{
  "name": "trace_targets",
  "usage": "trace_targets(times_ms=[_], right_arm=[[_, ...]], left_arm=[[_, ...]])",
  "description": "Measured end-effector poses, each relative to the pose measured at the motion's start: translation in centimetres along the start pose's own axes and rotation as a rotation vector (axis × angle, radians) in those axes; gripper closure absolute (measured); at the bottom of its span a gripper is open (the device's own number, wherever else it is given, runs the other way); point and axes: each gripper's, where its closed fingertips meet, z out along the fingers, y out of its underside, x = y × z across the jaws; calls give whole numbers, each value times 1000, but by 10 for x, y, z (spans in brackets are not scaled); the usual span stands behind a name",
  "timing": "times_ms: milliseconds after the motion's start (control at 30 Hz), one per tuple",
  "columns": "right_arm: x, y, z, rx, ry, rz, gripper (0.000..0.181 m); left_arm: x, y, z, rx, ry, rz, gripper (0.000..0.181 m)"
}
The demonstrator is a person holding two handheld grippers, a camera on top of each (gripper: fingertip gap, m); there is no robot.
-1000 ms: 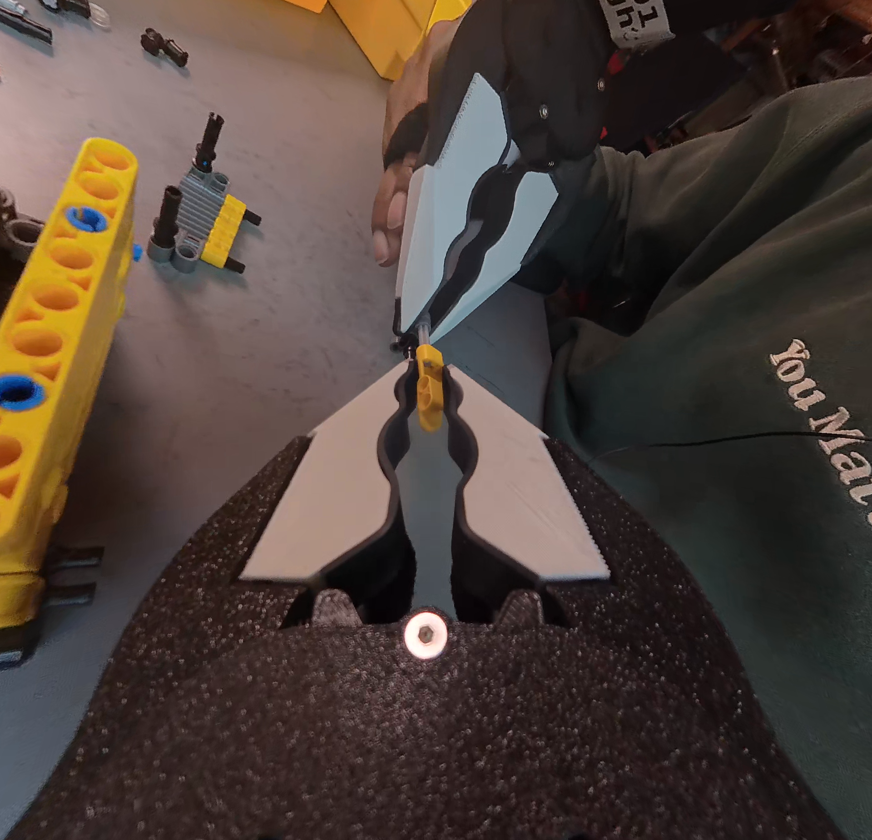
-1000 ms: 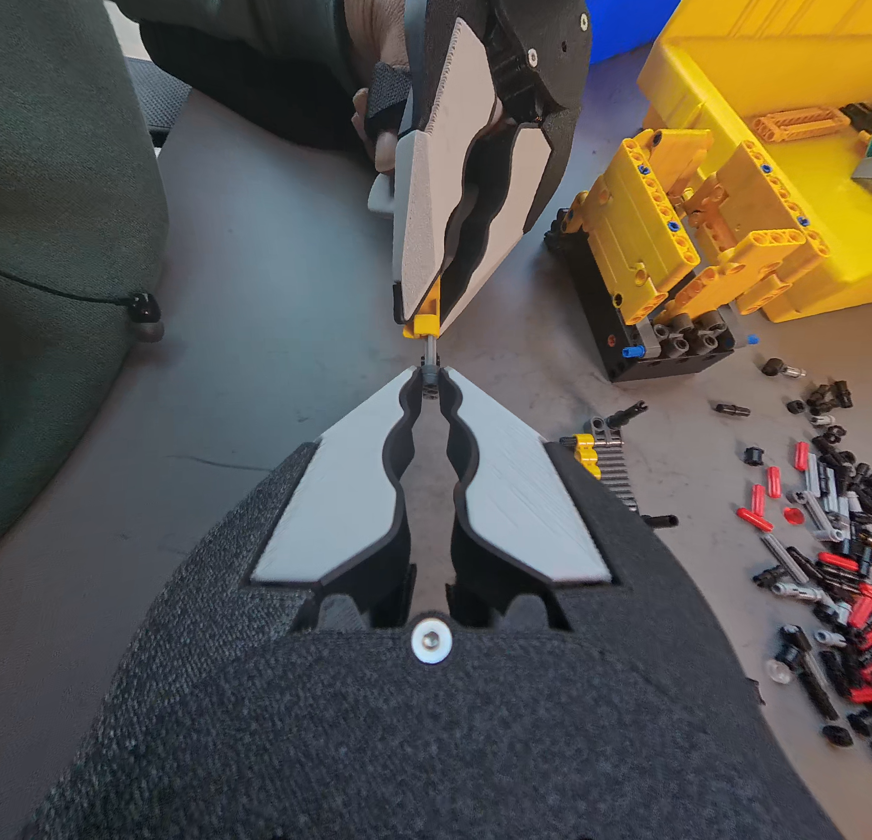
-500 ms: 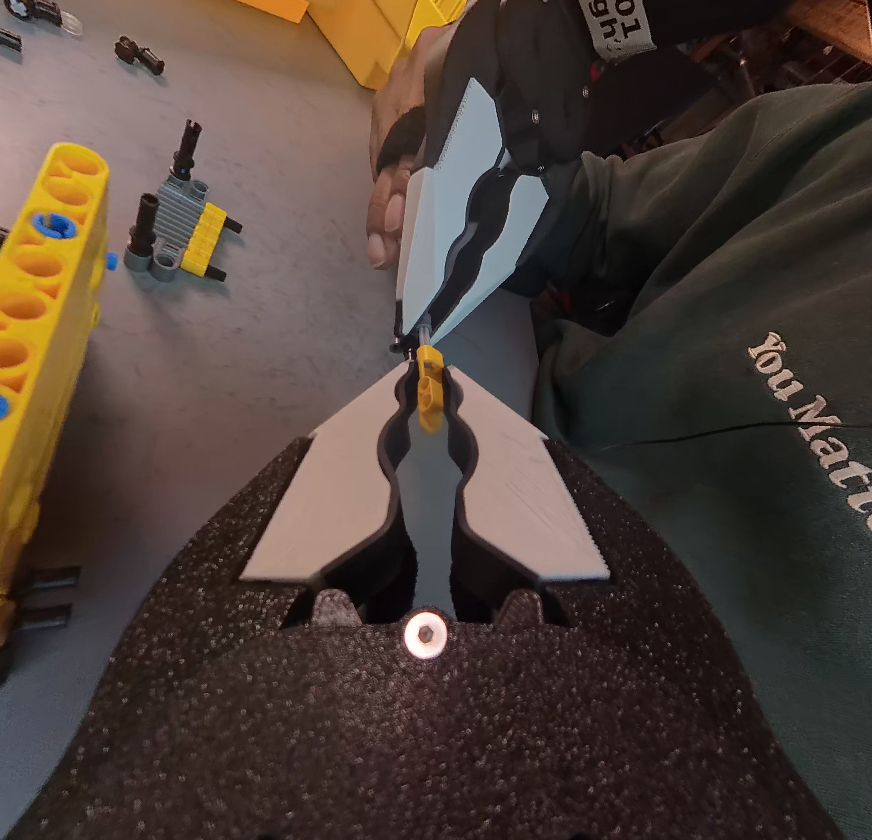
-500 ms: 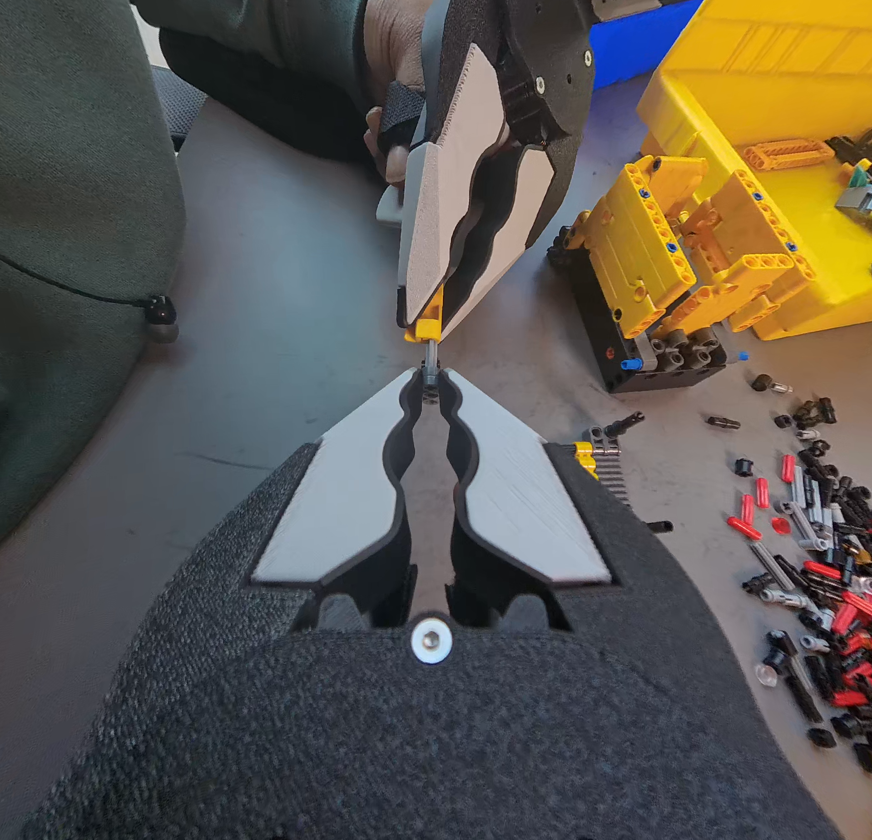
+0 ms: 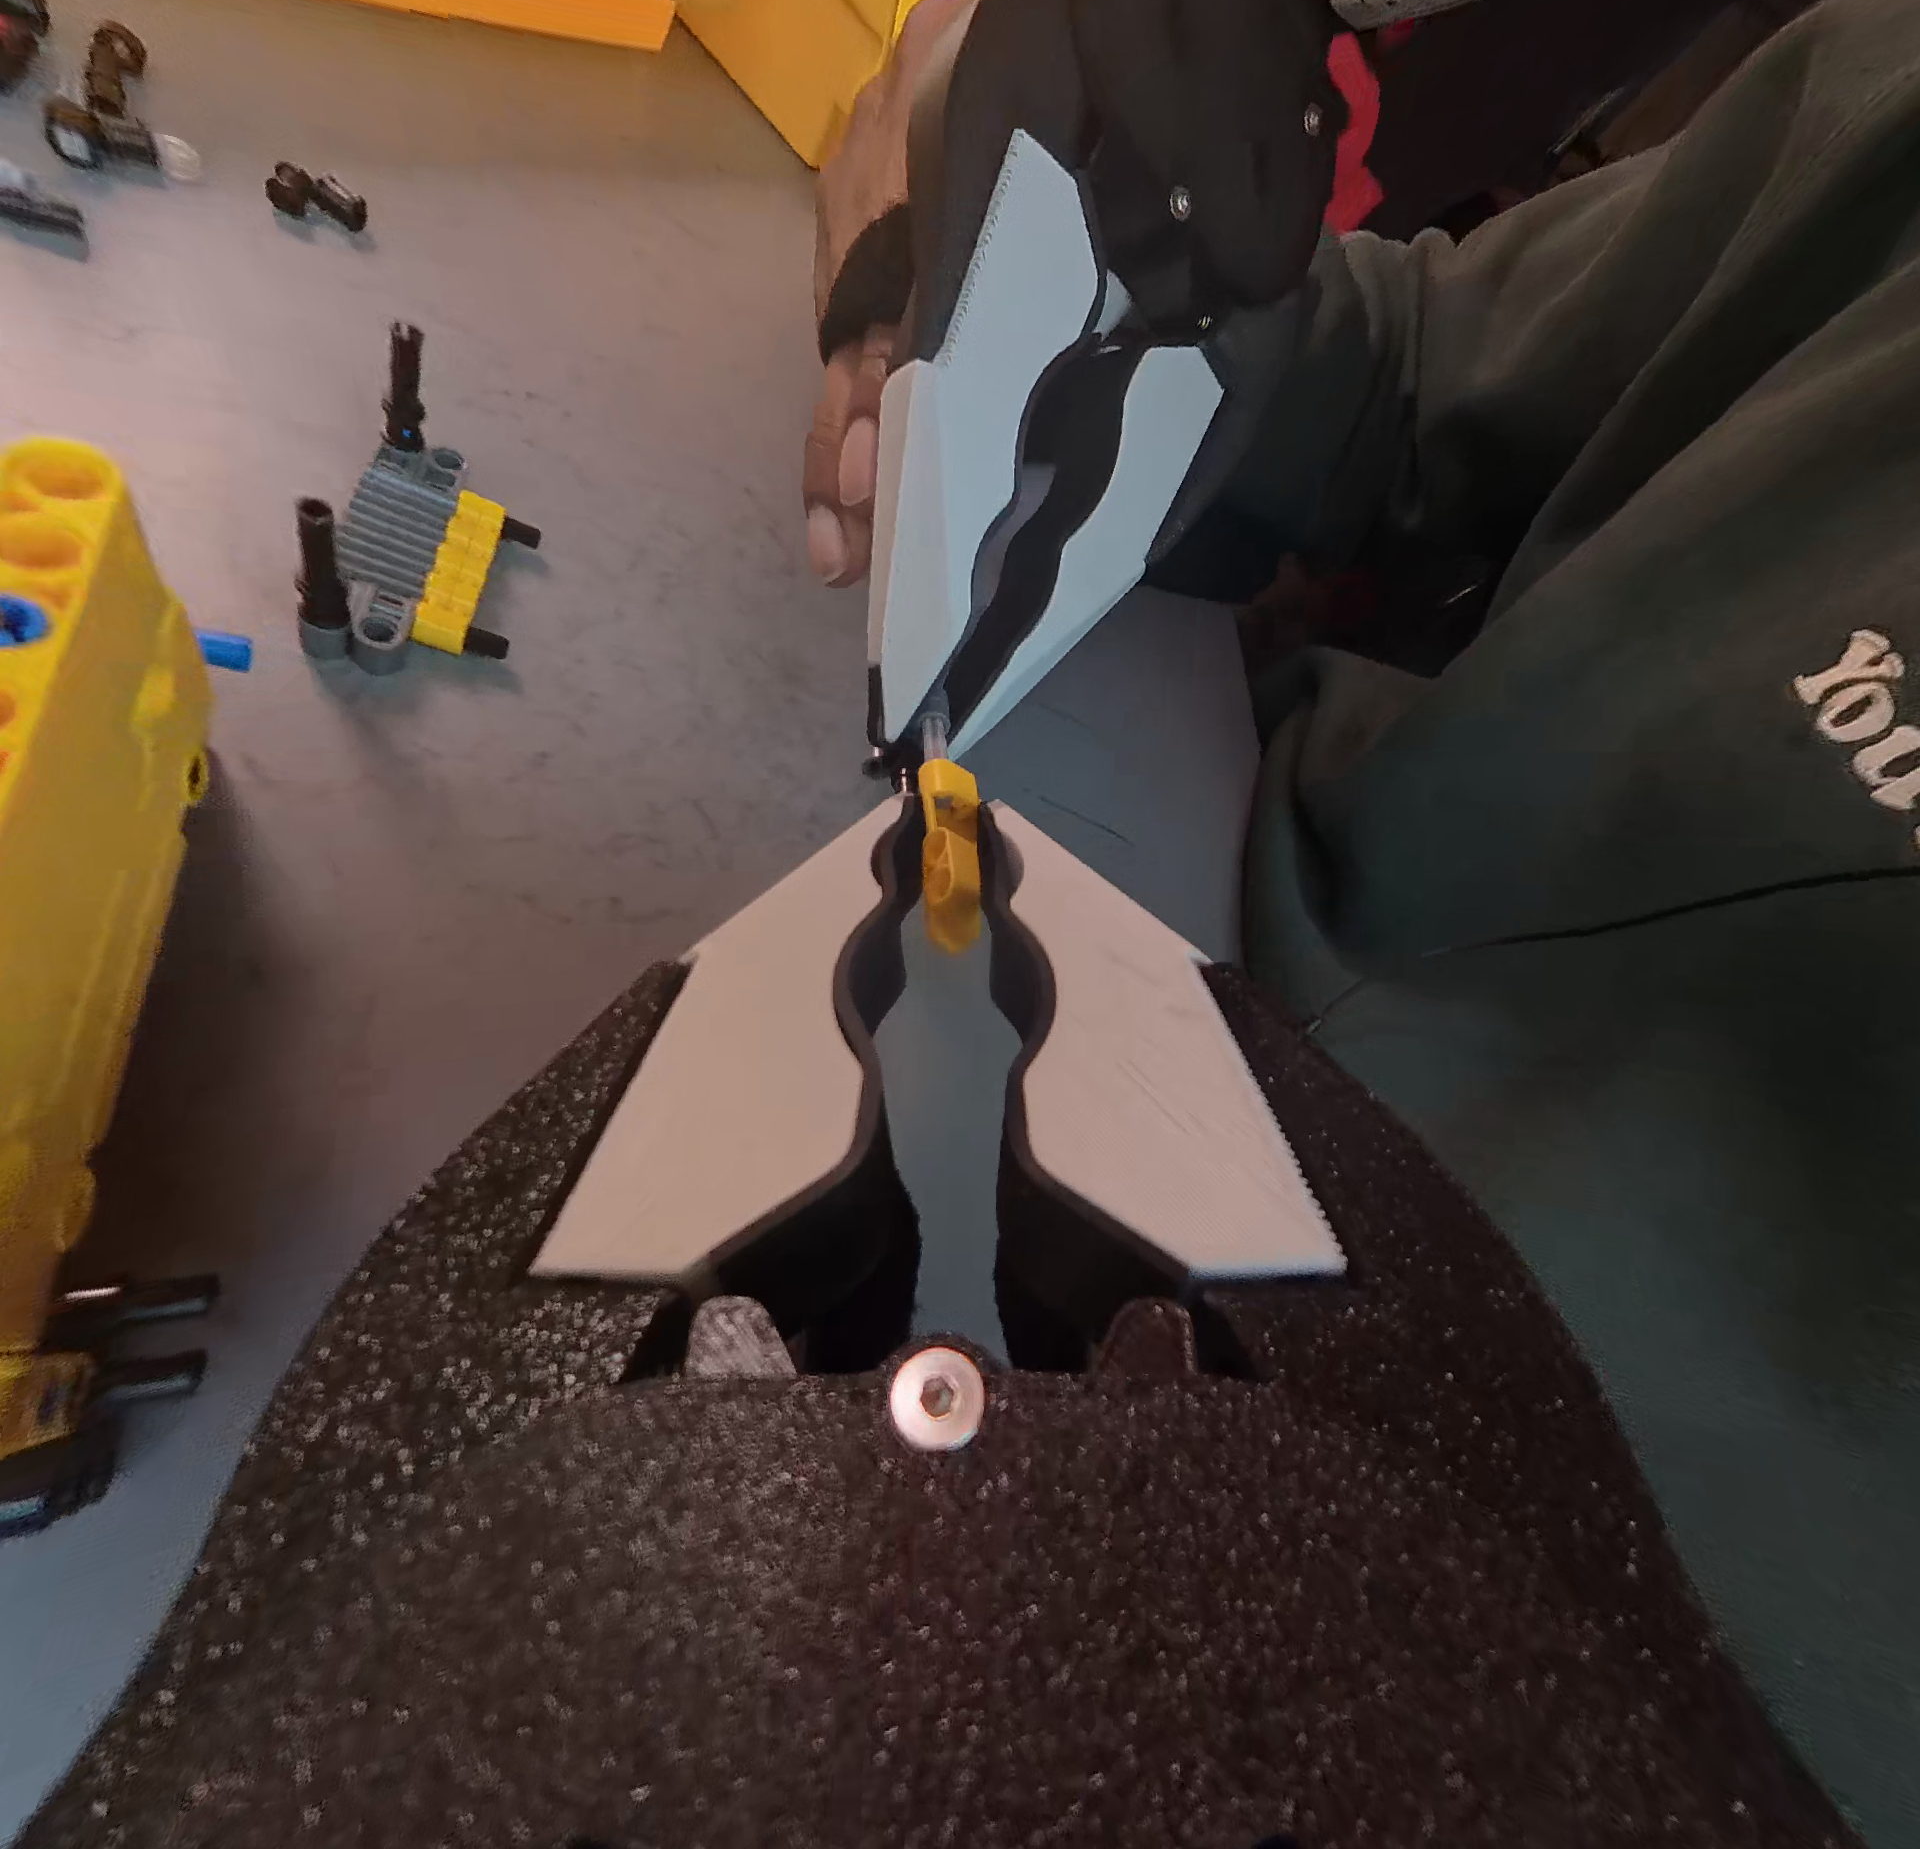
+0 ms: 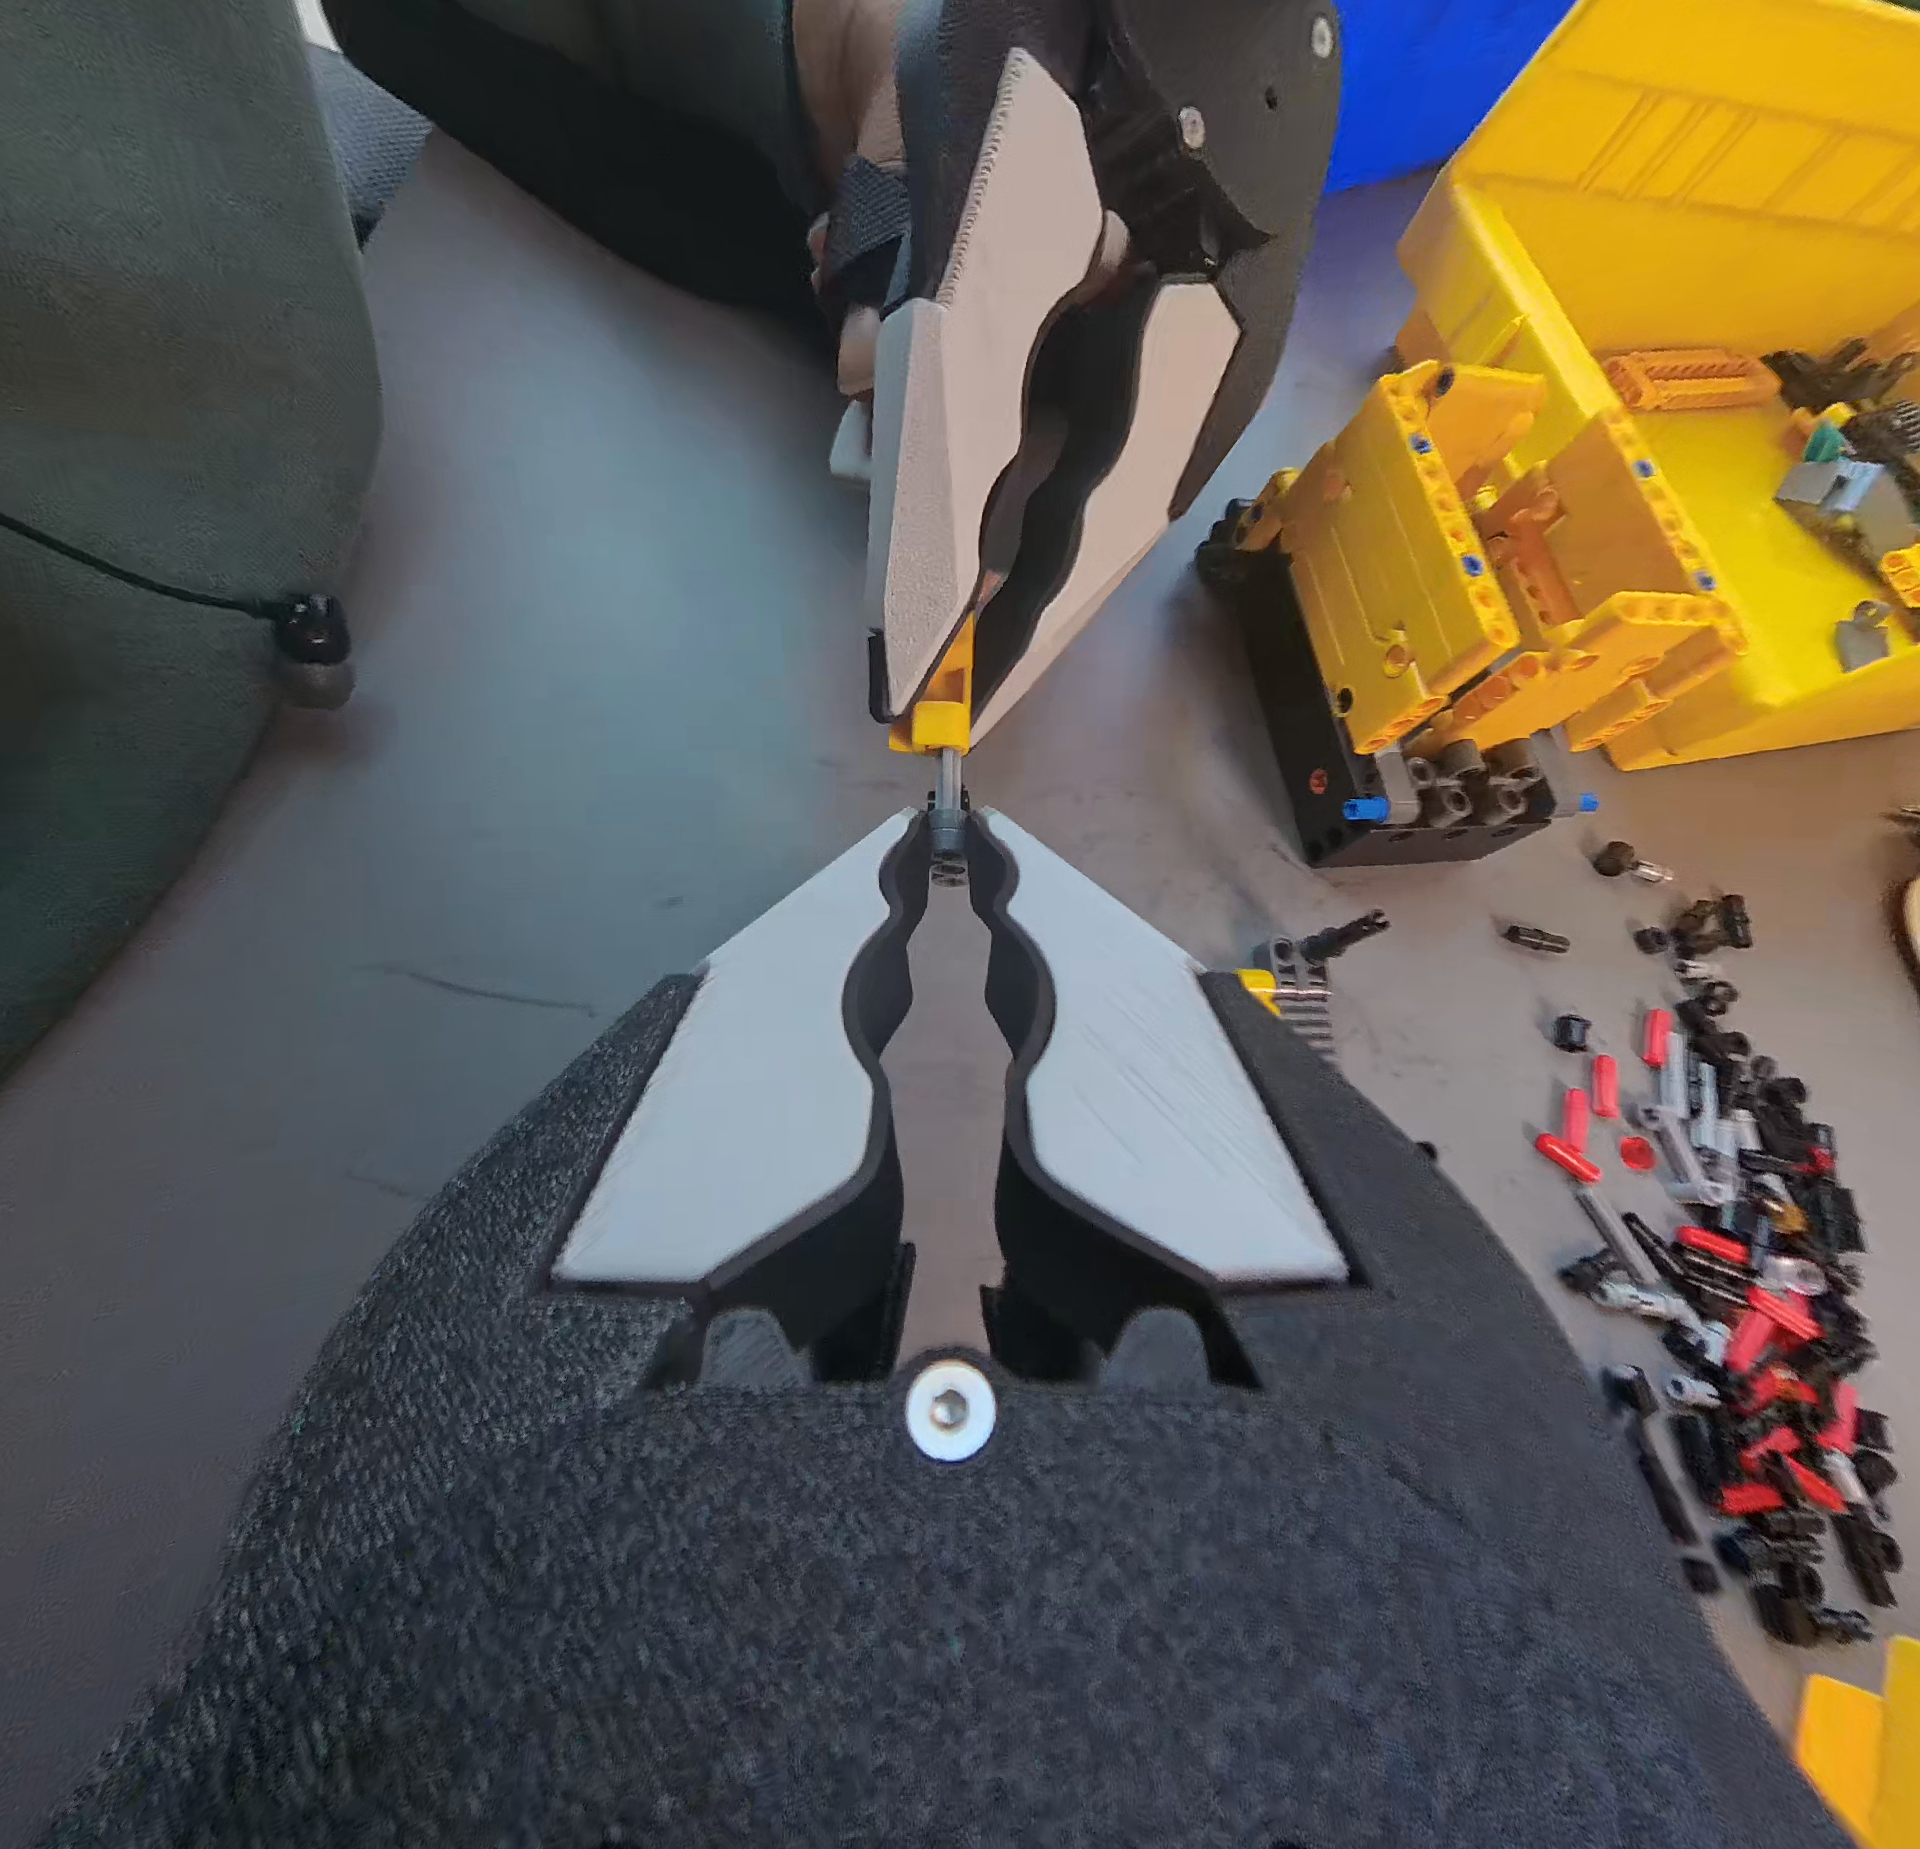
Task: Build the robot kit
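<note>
Two grippers in view, tip to tip above the grey table (image 6: pixel 582 573). My left gripper (image 5: pixel 948 823) is clenched on one small yellow connector (image 5: pixel 948 869); its long axis runs along my fingers, pointing away toward the other gripper. My right gripper (image 6: pixel 945 831) is clamped on one thin grey pin (image 6: pixel 947 791) with a dark collar; the pin's axis lies in line with the connector, its far end touching or inside the connector's end, I cannot tell which.

On the table: one yellow block assembly on a black base (image 6: pixel 1455 594), one yellow bin (image 6: pixel 1714 168), one small grey-and-yellow ribbed part with black pegs (image 5: pixel 416 552), and one heap of loose red, black and grey pins (image 6: pixel 1756 1311), too many to count. A green sleeve (image 5: pixel 1621 469) lies just beside the grippers.
</note>
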Motion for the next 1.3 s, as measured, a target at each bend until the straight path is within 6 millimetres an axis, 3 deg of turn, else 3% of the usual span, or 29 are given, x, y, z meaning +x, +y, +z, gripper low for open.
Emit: trace_targets(times_ms=[167, 333, 467, 633, 833, 1033, 1100, 1200, 1300], right_arm=[[22, -17, -15, 134, 117, -7, 164], [27, -21, -27, 215, 68, 126, 144], [28, -28, -33, 282, 32, 187, 144], [18, -35, -31, 307, -31, 202, 151], [15, -41, -33, 347, -53, 207, 157], [18, -48, -41, 412, -30, 172, 157], [16, -50, -41, 415, -17, 129, 157], [15, -48, -39, 394, 6, 85, 157], [16, -48, -39, 390, 22, 66, 157]], left_arm=[[-6, -21, -8, 30, -244, 369, 173], [-13, -30, -16, 39, -479, 706, 172], [-1, -36, -16, 61, -533, 909, 172], [12, -38, -12, 90, -524, 1002, 172], [19, -41, -13, 129, -519, 1029, 171], [20, -47, -21, 225, -390, 775, 156], [22, -45, -20, 231, -311, 675, 158], [30, -45, -19, 248, -211, 586, 174], [29, -44, -19, 238, -197, 551, 175]])
